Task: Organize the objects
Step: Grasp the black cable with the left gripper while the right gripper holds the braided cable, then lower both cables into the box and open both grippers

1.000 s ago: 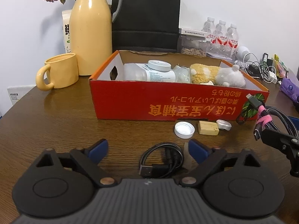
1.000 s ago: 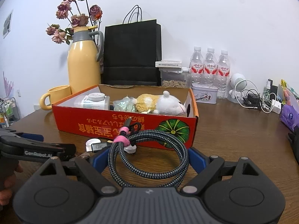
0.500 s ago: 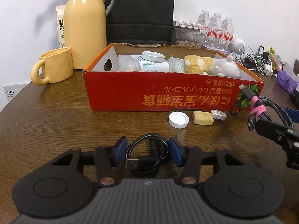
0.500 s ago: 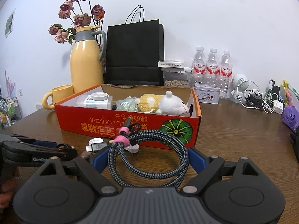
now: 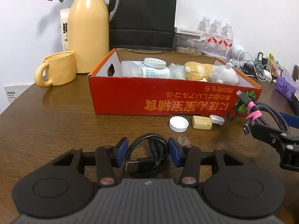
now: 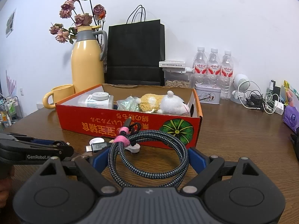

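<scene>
A coiled black USB cable (image 5: 157, 149) sits between the blue pads of my left gripper (image 5: 148, 152), which is shut on it just above the wooden table. My right gripper (image 6: 148, 155) is shut on a coil of grey braided cable (image 6: 179, 145) tied with a pink strap and holds it off the table. In the left wrist view that braided cable (image 5: 269, 110) hangs at the right. The red cardboard box (image 5: 130, 100) stands open behind both, holding a white bottle (image 5: 147, 69) and a plush toy (image 5: 211, 72).
A white cap (image 5: 178, 124), a yellow block (image 5: 201, 125) and a small silver piece (image 5: 216, 119) lie before the box. A yellow thermos (image 5: 87, 28), mug (image 5: 58, 71) and black bag (image 5: 143, 15) stand behind, water bottles (image 6: 213, 65) and tangled chargers (image 6: 261, 100) at the right.
My left gripper's jaws have come together from wide open onto the black cable coil. The right gripper and its braided cable have stayed put.
</scene>
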`<state>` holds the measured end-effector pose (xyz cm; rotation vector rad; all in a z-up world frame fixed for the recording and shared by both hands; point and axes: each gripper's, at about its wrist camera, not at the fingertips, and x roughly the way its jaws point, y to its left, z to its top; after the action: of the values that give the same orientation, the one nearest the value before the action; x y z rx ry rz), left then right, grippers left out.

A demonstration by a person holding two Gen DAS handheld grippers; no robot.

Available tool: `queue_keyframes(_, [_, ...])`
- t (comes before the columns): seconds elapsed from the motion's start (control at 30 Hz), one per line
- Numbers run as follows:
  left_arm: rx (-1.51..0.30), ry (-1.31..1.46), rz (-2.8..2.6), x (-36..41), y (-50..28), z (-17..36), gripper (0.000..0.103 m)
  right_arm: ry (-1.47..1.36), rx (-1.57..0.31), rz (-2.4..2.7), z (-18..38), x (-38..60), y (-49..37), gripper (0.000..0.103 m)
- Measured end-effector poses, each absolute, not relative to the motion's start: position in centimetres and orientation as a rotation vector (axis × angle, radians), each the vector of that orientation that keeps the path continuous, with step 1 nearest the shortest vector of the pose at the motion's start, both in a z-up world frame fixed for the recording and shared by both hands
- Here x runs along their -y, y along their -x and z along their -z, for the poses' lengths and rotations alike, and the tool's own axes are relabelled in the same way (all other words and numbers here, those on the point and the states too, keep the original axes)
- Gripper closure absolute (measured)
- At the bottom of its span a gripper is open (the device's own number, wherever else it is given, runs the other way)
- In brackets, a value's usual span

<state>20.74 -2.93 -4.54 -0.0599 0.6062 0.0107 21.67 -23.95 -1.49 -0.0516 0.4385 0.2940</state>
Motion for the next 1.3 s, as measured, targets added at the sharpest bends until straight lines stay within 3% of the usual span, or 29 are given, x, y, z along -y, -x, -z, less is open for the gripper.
queue_keyframes(0.67, [-0.463, 0.103, -0.001, 3.1, -19.6, 0.8, 0.056, 0.055, -0.364, -0.319, -0.4, 23.5, -21.6, 0.015])
queue_keyframes(1.3, [-0.365, 0.132, 0.003, 5.0, -28.1, -4.9, 0.056, 0.079, -0.332, -0.299, -4.9, 20.3, -30.0, 0.015])
